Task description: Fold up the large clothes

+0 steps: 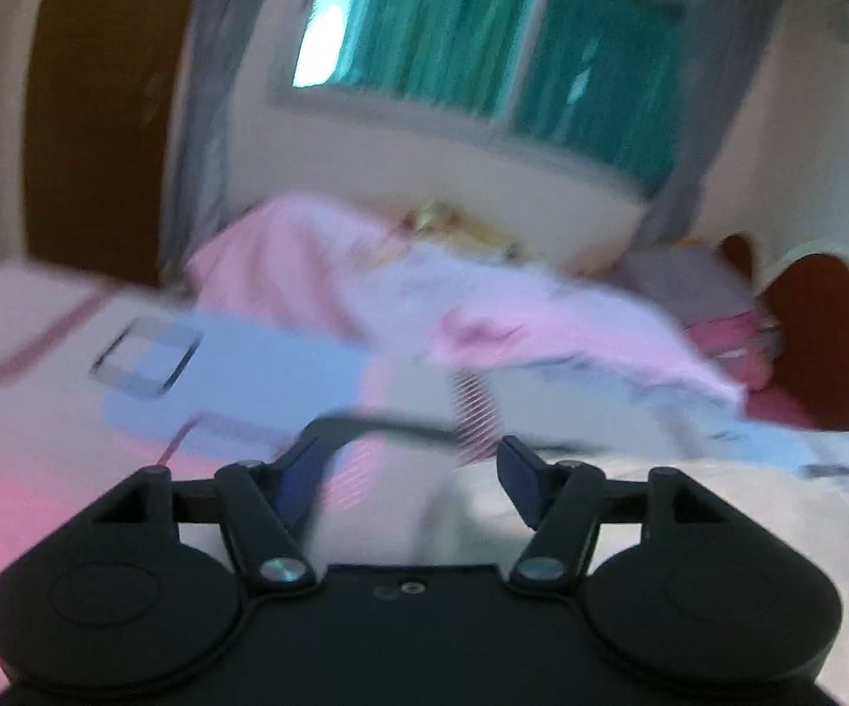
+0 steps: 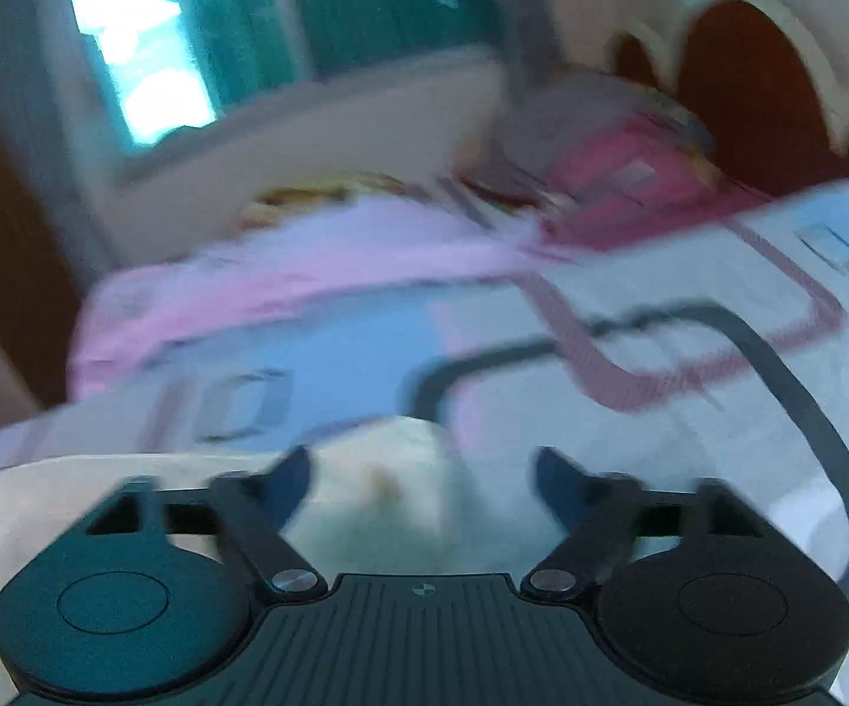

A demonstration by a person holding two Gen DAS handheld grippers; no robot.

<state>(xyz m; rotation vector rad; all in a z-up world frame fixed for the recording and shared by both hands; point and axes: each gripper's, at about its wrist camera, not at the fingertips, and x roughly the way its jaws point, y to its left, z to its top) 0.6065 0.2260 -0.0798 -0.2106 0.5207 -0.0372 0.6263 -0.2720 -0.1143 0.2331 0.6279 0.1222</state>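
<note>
Both views are motion-blurred. A cream-white garment (image 1: 689, 506) lies on the patterned bed sheet (image 1: 236, 370) just ahead of my left gripper (image 1: 409, 470), which is open with nothing between its fingers. In the right wrist view the same cream-white garment (image 2: 383, 488) bunches up between and below the fingers of my right gripper (image 2: 424, 482), which is also open. I cannot tell whether either gripper touches the cloth.
A pink blanket (image 1: 483, 306) is heaped at the far side of the bed, also in the right wrist view (image 2: 283, 270). A window (image 1: 483, 41) with green beyond is behind it. A red headboard (image 2: 736, 76) stands at the right. A brown door (image 1: 100, 117) is at the left.
</note>
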